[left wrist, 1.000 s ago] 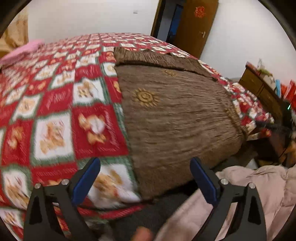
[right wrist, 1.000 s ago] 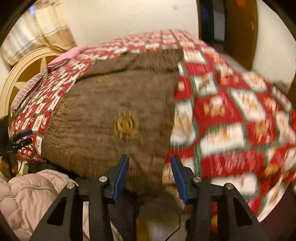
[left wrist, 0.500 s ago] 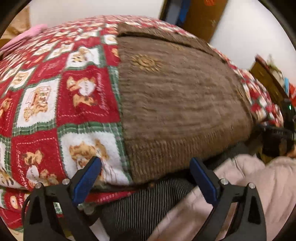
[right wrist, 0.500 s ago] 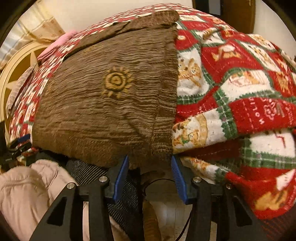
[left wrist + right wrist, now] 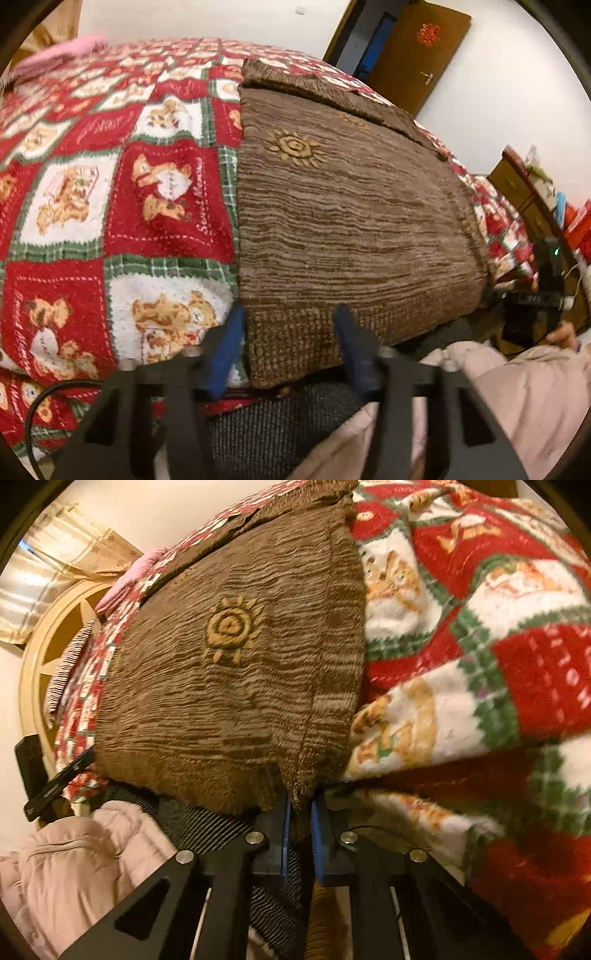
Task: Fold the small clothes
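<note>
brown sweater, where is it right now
The brown sweater lies flat on the red teddy-bear blanket at the bed's near edge, its hem overhanging toward both wrist cameras, above the pink jacket.

A sweater (image 5: 351, 229) lies flat on a blanket (image 5: 110, 206) spread over the bed, its hem hanging over the near edge. The left tongs (image 5: 288, 328) straddle the hem's left corner, closing with the cloth between them. The right tongs (image 5: 300, 812) clamp the hem's right corner, still closing. Below the hem lies a padded jacket (image 5: 74, 864). A door (image 5: 413, 55) stands behind the bed in the left view.
</note>
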Motion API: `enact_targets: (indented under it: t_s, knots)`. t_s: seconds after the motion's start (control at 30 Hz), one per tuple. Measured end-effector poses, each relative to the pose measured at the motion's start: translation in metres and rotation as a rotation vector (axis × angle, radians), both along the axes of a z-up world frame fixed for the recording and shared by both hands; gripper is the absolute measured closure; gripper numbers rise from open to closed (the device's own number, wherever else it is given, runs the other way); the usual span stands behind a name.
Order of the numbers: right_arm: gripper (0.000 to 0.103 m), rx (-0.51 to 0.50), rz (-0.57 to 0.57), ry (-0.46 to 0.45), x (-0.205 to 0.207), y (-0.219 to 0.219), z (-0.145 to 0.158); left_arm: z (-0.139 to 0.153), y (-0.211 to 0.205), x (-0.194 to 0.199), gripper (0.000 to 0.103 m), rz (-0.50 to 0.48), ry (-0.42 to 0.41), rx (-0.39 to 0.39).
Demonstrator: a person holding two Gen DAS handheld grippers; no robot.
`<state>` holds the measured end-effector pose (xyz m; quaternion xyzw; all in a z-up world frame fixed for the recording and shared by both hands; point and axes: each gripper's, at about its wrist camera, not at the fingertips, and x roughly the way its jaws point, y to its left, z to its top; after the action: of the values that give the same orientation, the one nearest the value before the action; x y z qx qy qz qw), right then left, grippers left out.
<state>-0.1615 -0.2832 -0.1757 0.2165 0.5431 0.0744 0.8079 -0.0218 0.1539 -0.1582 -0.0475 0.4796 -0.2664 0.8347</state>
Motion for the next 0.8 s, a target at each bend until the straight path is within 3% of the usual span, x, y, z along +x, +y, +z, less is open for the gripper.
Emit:
enact_targets:
  t_s: [0.03,0.07,0.13,0.27,0.47,0.63,0.8]
  knots:
    - [0.094,0.035,0.007,-0.006,-0.001,0.0,0.004,-0.001,0.001,0.003,0.086,0.003,0.01,-0.007]
    - [0.095,0.067,0.015,-0.016,0.0,0.003,0.008,-0.002,0.001,0.004,0.096,-0.004,0.033,-0.022]
    - [0.095,0.125,0.044,-0.056,0.0,0.008,0.024,-0.001,0.003,0.005,0.095,-0.001,0.057,-0.045]
    - [0.096,0.192,0.094,-0.164,0.005,0.016,0.064,0.017,0.003,0.008,0.095,-0.005,0.021,-0.084]
    - [0.096,0.239,0.047,-0.291,0.057,-0.001,0.108,0.065,-0.011,0.057,0.095,-0.023,-0.047,-0.142]
    - [0.096,0.256,-0.115,-0.323,0.123,-0.043,0.112,0.088,-0.037,0.111,0.095,-0.037,-0.135,-0.104]
    - [0.094,0.225,-0.226,-0.311,0.165,-0.067,0.088,0.078,-0.049,0.168,0.092,-0.025,-0.116,-0.109]
